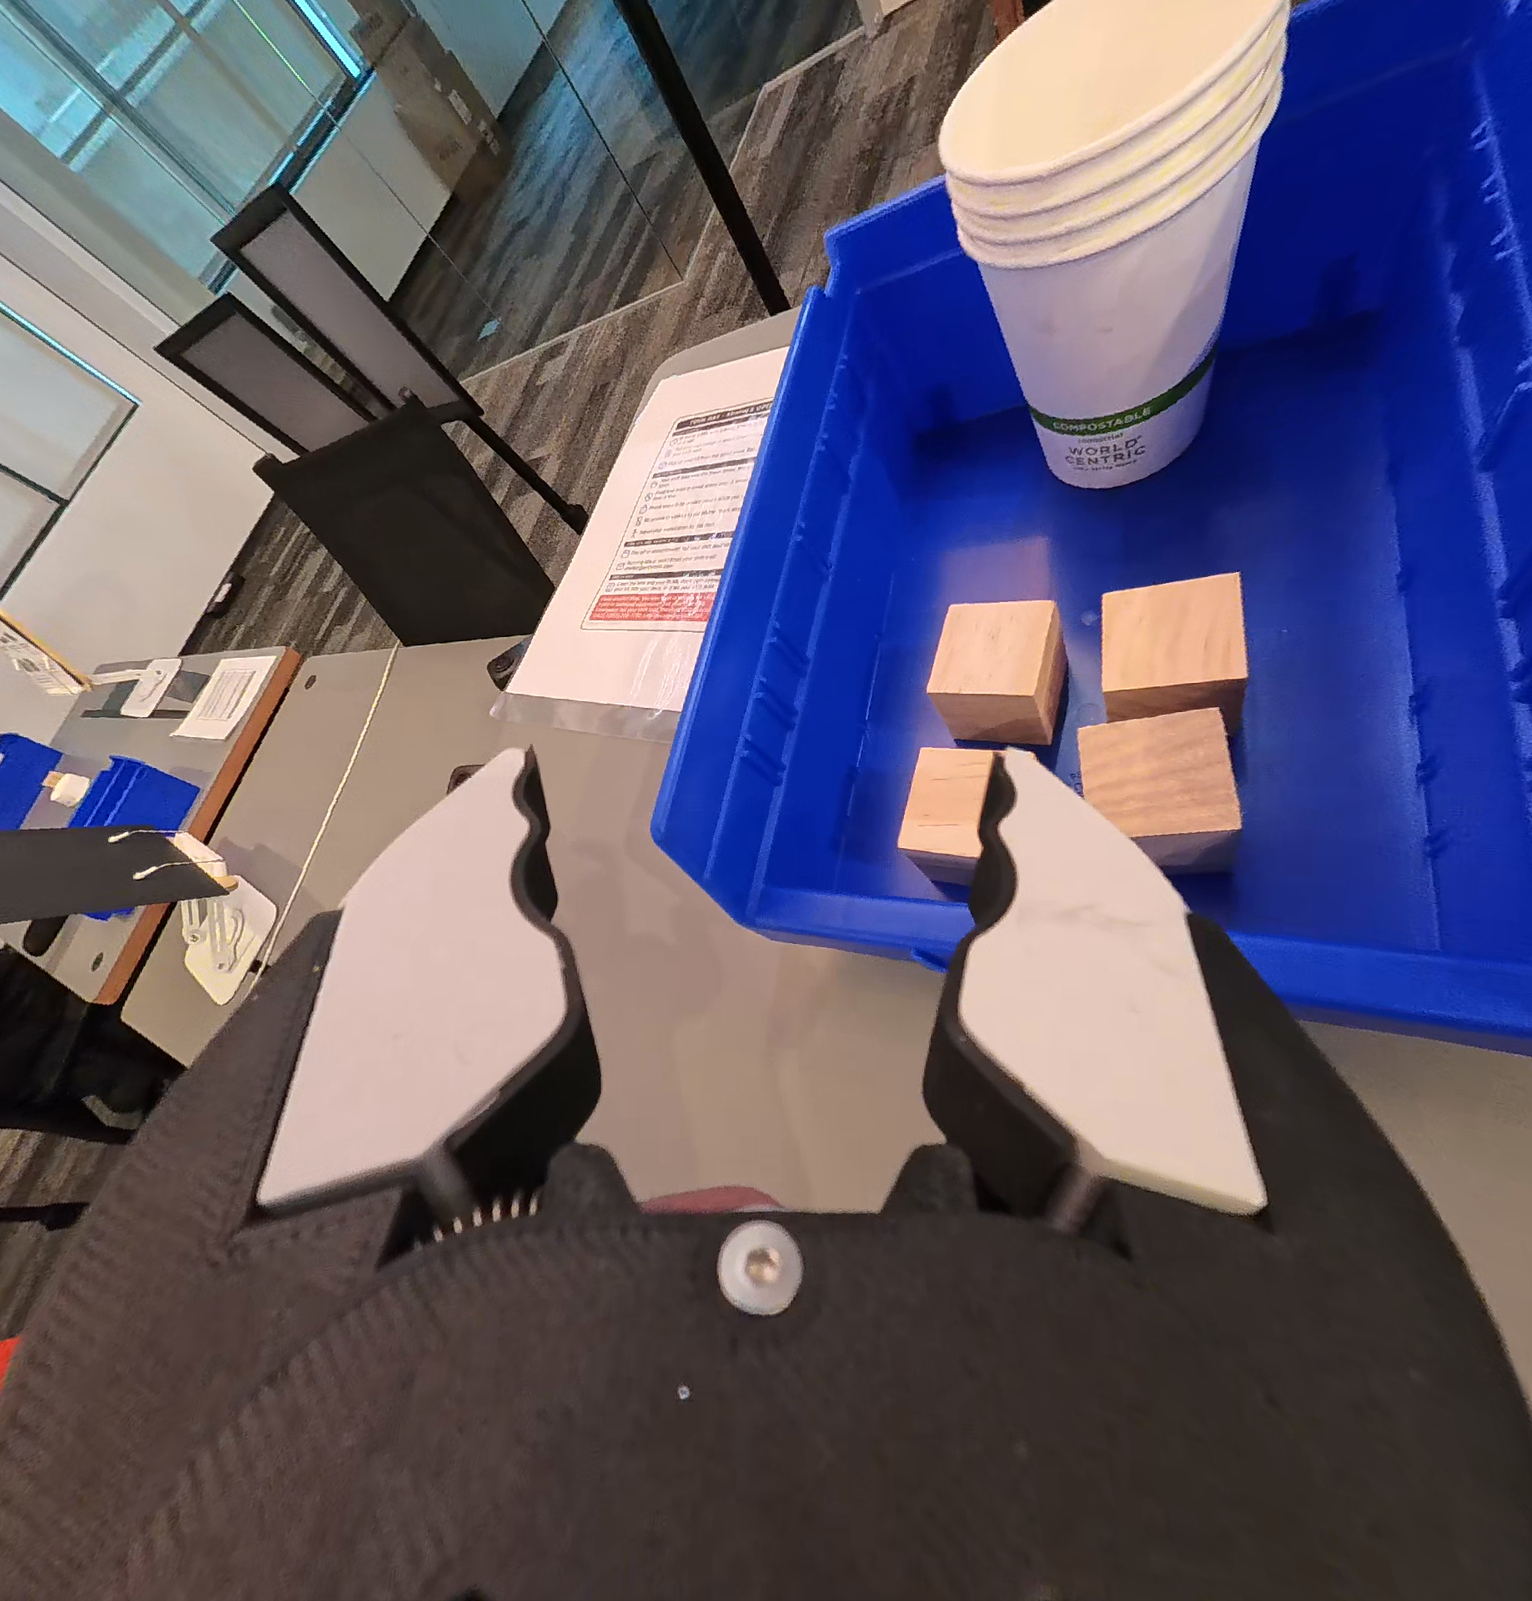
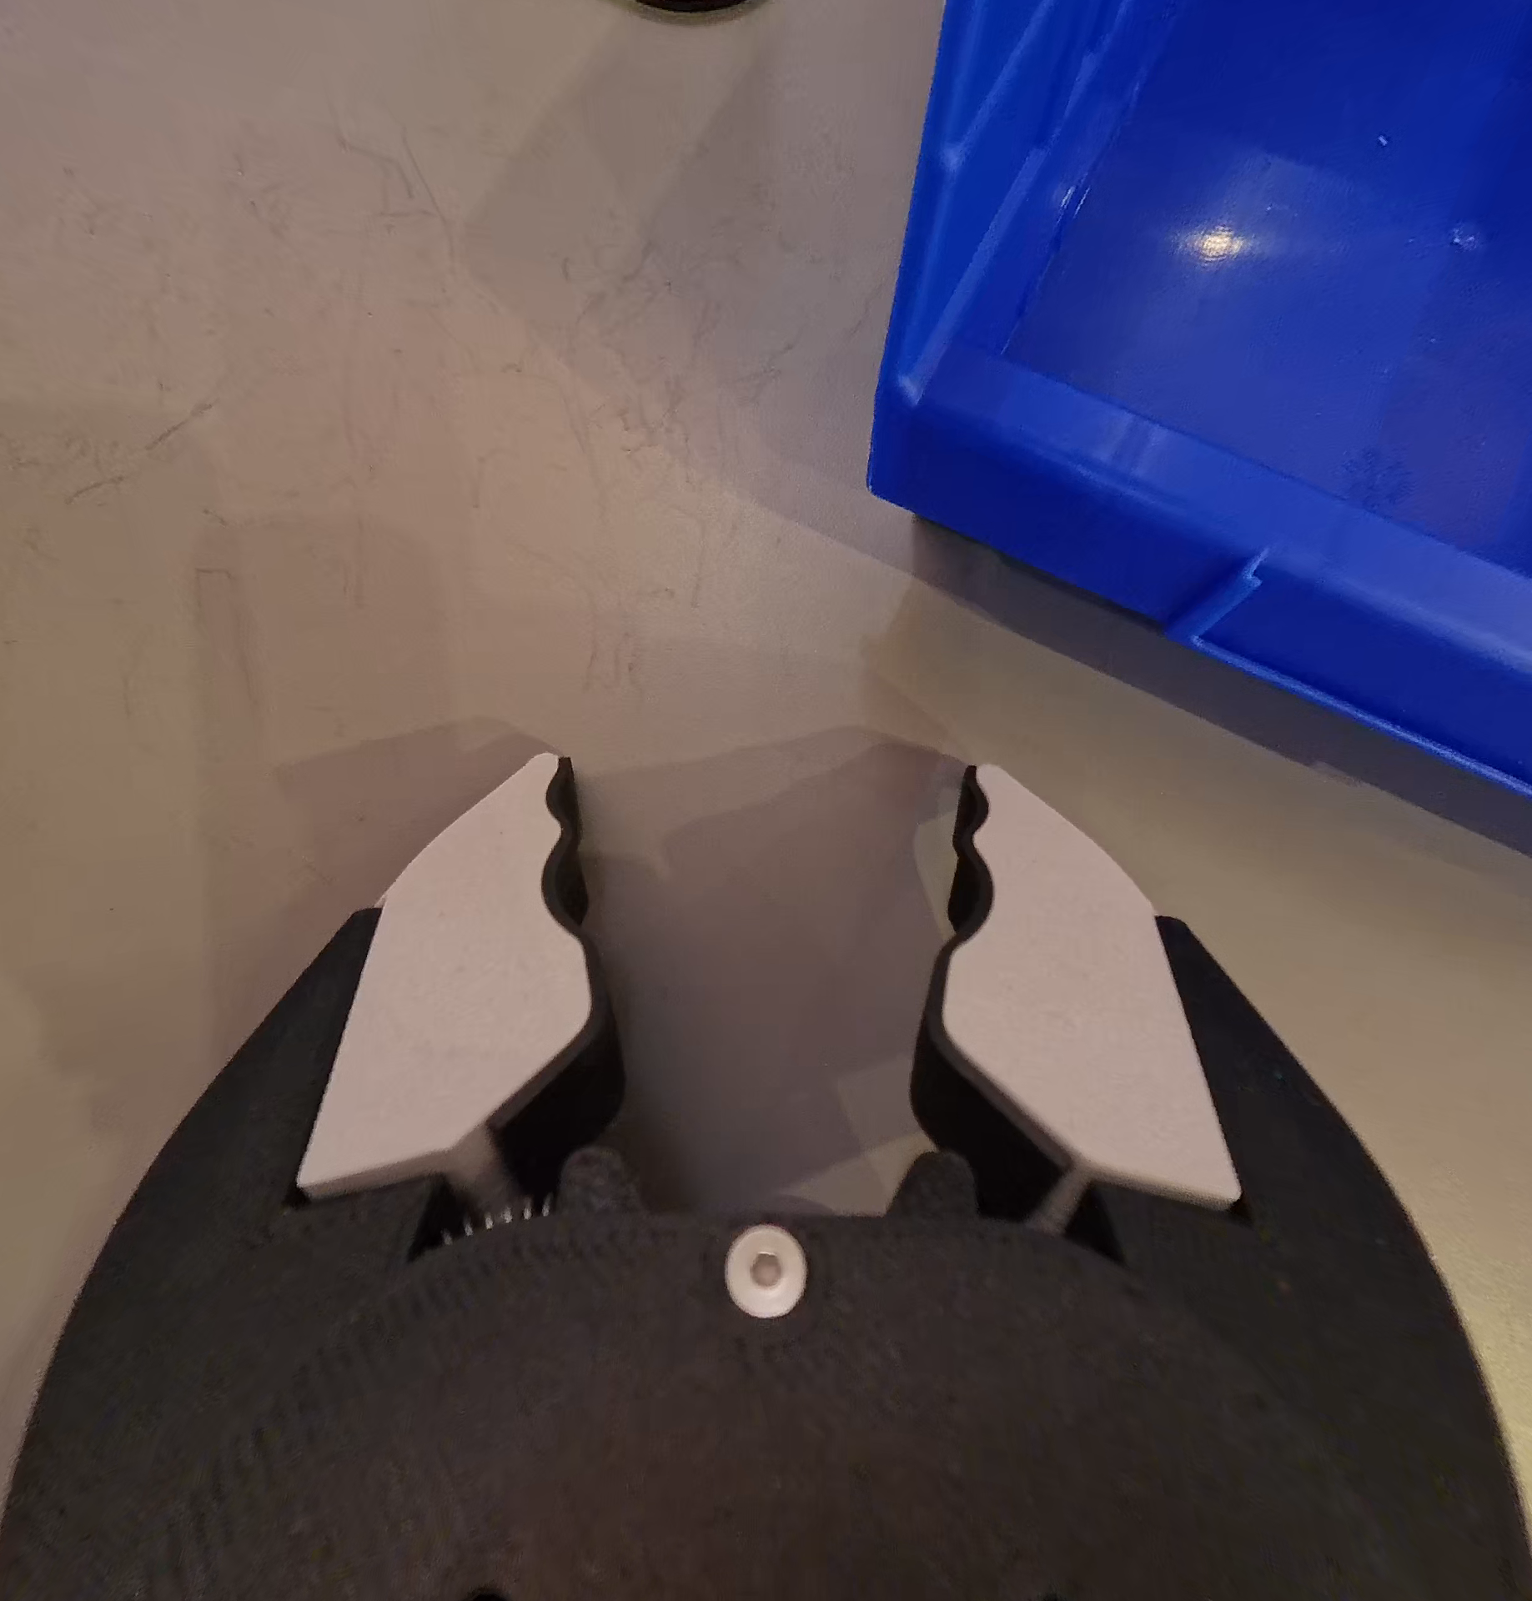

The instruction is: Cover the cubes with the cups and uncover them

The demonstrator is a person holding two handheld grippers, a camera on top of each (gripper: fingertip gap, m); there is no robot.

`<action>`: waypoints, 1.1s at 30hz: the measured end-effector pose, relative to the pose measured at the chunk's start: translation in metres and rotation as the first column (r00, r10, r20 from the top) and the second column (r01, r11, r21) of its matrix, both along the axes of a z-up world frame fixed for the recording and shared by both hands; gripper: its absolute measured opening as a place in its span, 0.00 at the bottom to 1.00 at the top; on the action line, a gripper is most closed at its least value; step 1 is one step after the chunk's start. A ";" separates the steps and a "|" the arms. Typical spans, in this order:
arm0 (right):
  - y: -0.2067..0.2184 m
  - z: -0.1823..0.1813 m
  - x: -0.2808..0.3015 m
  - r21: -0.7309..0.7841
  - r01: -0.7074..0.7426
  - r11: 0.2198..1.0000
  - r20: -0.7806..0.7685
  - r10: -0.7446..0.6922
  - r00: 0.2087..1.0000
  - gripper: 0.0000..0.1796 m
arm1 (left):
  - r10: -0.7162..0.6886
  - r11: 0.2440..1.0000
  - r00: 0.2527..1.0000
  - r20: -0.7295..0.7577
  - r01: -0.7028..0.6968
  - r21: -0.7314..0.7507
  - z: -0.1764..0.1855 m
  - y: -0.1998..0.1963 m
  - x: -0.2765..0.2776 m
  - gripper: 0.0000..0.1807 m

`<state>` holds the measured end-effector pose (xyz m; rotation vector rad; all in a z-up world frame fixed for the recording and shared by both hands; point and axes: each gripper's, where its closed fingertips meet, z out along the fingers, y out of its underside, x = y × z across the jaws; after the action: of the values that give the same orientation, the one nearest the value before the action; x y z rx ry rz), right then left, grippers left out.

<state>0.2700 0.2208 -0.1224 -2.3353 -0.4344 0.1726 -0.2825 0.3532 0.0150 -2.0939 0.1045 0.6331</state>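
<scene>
Both of my hand-held grippers are hanging wide apart with nothing in them. My left hand-held gripper (image 1: 766, 784) is floating over the grey tabletop (image 1: 745, 996), just outside the blue bin (image 1: 727, 814). My right hand-held gripper (image 2: 766, 784) is pointing down at the bare tabletop (image 2: 355, 390), with a corner of the bin (image 2: 1048, 485) at about 2 o'clock from it.

In the left wrist view, four wooden cubes (image 1: 1169, 645) are sitting on the bin floor, packed close in a little square. The stack of white paper cups (image 1: 1117, 286) is standing at 12 o'clock from the cubes, mouth up, and a bit apart from them.

I am thinking about what could go wrong. The cups are stuck inside each other, so pulling one off might lift two or more, or tip the whole stack. Paper is soft, so a hard squeeze could squash a cup. The cubes are so close that a cup going over one might land on its neighbour and sit crooked, or push it away. The bin wall is tall too, and my fingers could bump it going in.
</scene>
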 end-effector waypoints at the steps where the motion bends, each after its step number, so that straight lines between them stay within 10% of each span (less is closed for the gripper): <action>1: 0.000 0.000 0.000 0.000 0.000 1.000 0.000 0.000 1.000 0.47 | -0.001 1.000 1.000 -0.001 0.001 0.003 0.000 0.000 0.000 0.52; 33: 0.000 0.000 0.000 0.002 0.004 1.000 0.002 -0.004 1.000 0.47 | 0.011 1.000 1.000 0.022 -0.011 -0.027 -0.017 -0.018 -0.005 0.52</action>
<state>0.2702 0.2207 -0.1224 -2.3344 -0.4305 0.1675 -0.2876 0.3347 -0.0019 -2.1280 0.0896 0.6185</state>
